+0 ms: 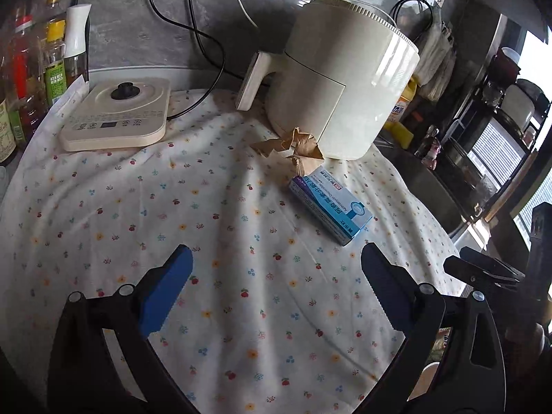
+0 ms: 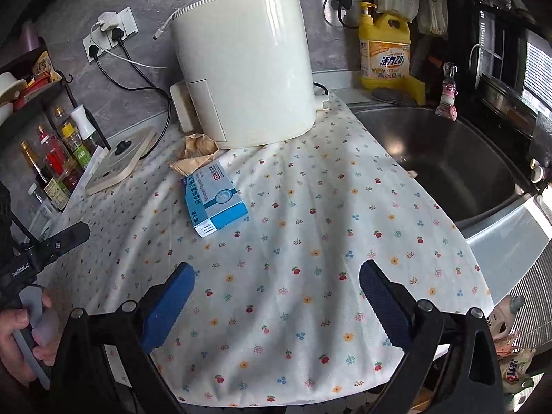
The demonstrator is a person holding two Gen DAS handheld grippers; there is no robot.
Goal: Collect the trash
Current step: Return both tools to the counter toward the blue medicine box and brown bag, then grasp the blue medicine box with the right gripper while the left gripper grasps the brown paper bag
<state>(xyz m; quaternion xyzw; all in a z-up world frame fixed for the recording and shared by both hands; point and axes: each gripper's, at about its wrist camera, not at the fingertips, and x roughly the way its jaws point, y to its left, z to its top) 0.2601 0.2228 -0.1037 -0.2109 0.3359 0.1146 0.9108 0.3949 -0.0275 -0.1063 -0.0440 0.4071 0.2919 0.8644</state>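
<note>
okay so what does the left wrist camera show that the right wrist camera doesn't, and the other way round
Only the left wrist view shows the kettle base's touch panel face-on, plus the right gripper's tip at its edge.

Only the right wrist view shows the steel sink, the full yellow dish soap bottle, the wall sockets and the hand holding the left gripper's handle.

Both show the cream air fryer, the crumpled brown paper against its base, the blue and white medicine box, the floral cloth and the sauce bottles. Each view's own gripper is open and empty.

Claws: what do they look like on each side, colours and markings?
Both the left claw and right claw have black plastic frames with silver bolts and blue ribbed pads. The right wrist view shows white "GenRobot.AI" lettering on the left one's black body.
</note>
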